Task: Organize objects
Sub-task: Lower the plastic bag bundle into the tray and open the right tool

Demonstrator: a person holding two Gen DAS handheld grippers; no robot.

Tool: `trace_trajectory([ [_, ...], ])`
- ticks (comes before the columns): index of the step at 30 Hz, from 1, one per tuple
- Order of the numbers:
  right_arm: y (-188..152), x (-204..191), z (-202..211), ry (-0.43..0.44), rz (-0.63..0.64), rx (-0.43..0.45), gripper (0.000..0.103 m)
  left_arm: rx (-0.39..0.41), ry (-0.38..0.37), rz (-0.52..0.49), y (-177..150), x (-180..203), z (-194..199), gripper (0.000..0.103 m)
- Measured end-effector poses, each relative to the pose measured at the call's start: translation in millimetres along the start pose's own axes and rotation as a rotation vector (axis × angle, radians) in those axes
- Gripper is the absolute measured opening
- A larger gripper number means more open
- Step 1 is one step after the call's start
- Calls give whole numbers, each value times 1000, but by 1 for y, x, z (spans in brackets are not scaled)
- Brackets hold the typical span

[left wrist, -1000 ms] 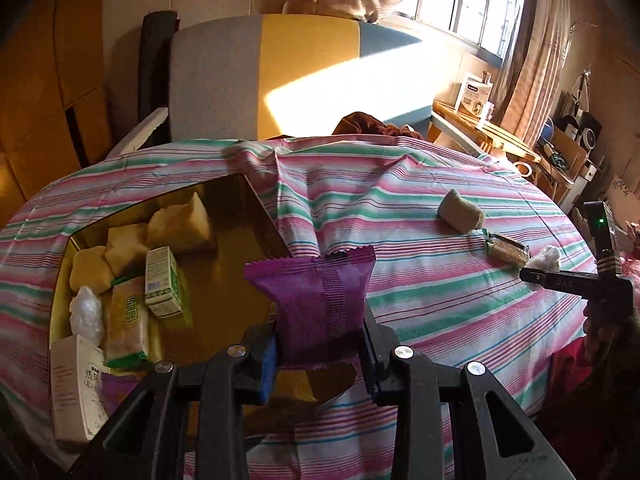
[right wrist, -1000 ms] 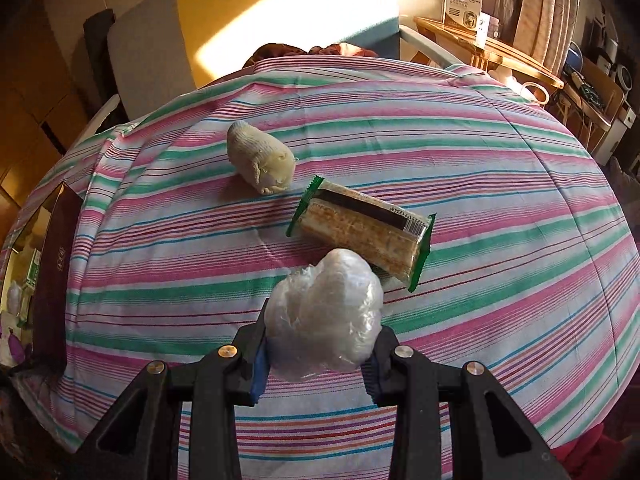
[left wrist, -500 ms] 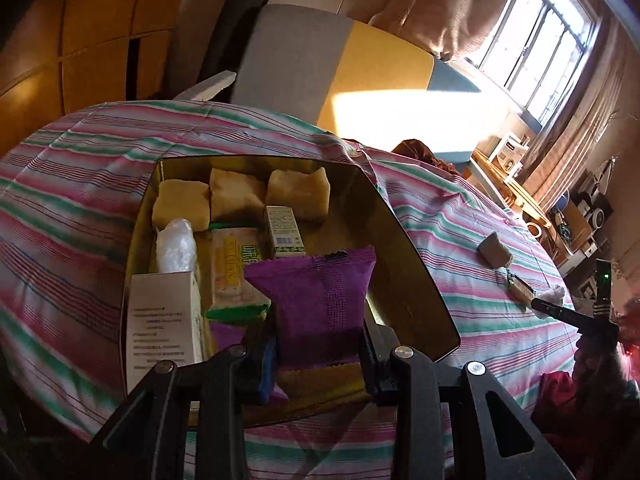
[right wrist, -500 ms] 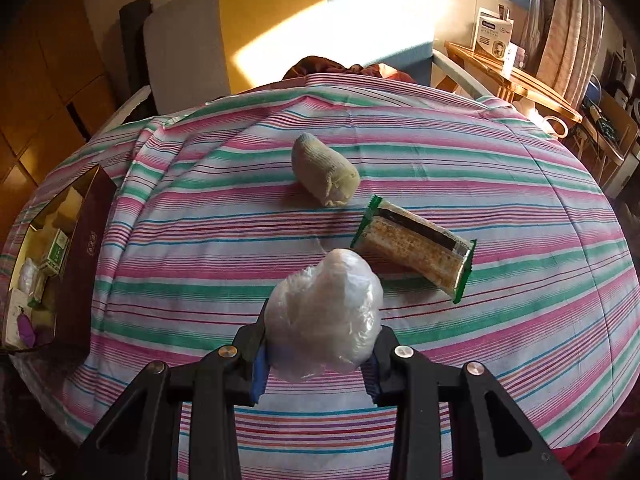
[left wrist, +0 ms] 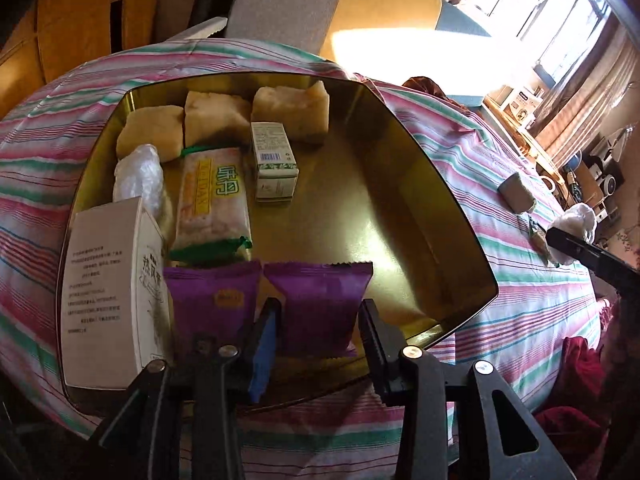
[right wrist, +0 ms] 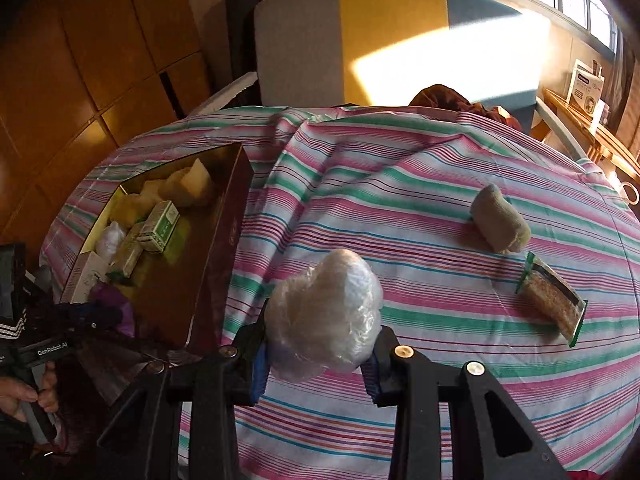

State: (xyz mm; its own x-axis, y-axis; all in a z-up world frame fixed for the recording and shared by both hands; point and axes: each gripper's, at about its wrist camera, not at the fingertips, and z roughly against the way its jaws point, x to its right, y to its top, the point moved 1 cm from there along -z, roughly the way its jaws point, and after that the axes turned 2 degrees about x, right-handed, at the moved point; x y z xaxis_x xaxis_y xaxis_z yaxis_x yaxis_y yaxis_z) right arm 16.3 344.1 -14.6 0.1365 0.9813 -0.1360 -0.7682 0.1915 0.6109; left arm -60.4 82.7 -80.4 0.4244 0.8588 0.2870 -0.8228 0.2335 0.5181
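My left gripper [left wrist: 320,320] is shut on a purple snack packet [left wrist: 320,304] at the near edge of the gold-lined box [left wrist: 400,208], beside a second purple packet [left wrist: 212,300] lying in it. The box also holds yellow cakes [left wrist: 216,116], a green-and-white carton [left wrist: 274,164], a wafer pack [left wrist: 212,204], a clear-wrapped lump [left wrist: 140,176] and a white box [left wrist: 108,300]. My right gripper [right wrist: 320,344] is shut on a clear-wrapped white ball [right wrist: 324,312] above the striped cloth [right wrist: 400,184], right of the box [right wrist: 224,240]. The left gripper [right wrist: 72,316] shows at the box's near end.
A beige roll [right wrist: 500,224] and a green-edged wafer pack [right wrist: 552,300] lie on the cloth at the right. A grey and yellow chair [right wrist: 360,40] stands behind the table. Shelves with clutter [left wrist: 580,160] are at the far right.
My left gripper has lowered the purple packet to the box's near edge beside the other purple one. My right gripper has carried the wrapped ball left toward the box.
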Motion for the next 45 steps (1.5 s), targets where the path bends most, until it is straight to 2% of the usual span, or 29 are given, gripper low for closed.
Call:
trace_trajectory([
  [4,14,-37,-9,61,61,0,36,20,6,17,-2,-8,7,47],
  [11,25,-102,-42,157,155,-54,36,56,3,31,-6,-13,24,47],
  [14,31,-125,-63,193,160,-87,36,82,4,30,-7,-15,35,51],
  [20,37,-163,-108,203,174,-155,39,132,29,32,-9,-23,53,53],
  [24,33,-183,-131,271,184,-236,42,163,68,34,-10,-30,61,56],
  [30,27,-187,-130,298,171,-246,46,185,105,55,-11,-39,66,59],
  [38,26,-173,-97,265,156,-165,46,211,168,52,-10,-38,72,62],
  [45,28,-166,-71,221,159,-91,46,229,194,37,-9,-32,78,65],
])
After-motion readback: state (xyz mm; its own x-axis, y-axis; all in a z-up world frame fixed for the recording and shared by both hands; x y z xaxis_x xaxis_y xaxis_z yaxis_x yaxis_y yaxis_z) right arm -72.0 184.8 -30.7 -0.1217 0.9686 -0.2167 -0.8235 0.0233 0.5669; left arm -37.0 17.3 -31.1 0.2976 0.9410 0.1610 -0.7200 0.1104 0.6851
